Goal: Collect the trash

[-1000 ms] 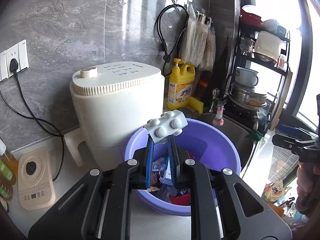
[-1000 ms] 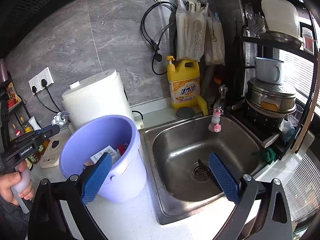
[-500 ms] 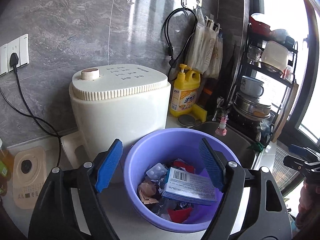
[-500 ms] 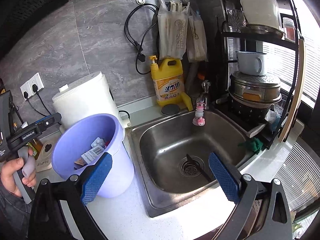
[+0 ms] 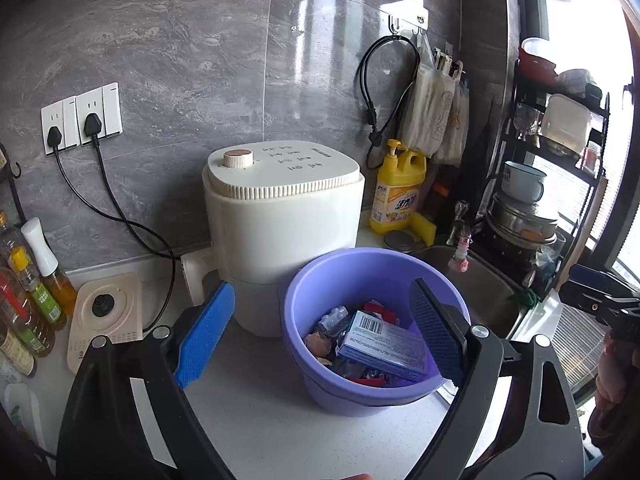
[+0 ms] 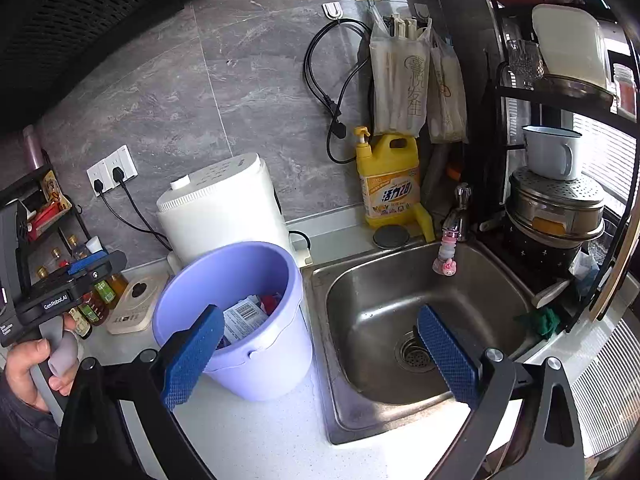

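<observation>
A purple bucket (image 5: 360, 272) stands on the white counter and holds trash: a blue barcode box (image 5: 384, 344), a white pill blister pack (image 5: 334, 316) and several wrappers. My left gripper (image 5: 320, 336) is open and empty, back from the bucket with its jaws either side of it in view. My right gripper (image 6: 320, 360) is open and empty, above the counter between the bucket (image 6: 264, 360) and the steel sink (image 6: 432, 320). The left gripper also shows in the right wrist view (image 6: 76, 276), left of the bucket.
A white appliance (image 5: 284, 216) stands behind the bucket. A yellow detergent bottle (image 5: 398, 188) stands by the wall. Oil bottles (image 5: 28, 292) and a beige kettle base (image 5: 106, 316) are at the left. A dish rack (image 6: 560, 184) stands right of the sink.
My left gripper opened and dropped the blister pack into the bucket, then pulled back and up. My right gripper drew back slightly, still open.
</observation>
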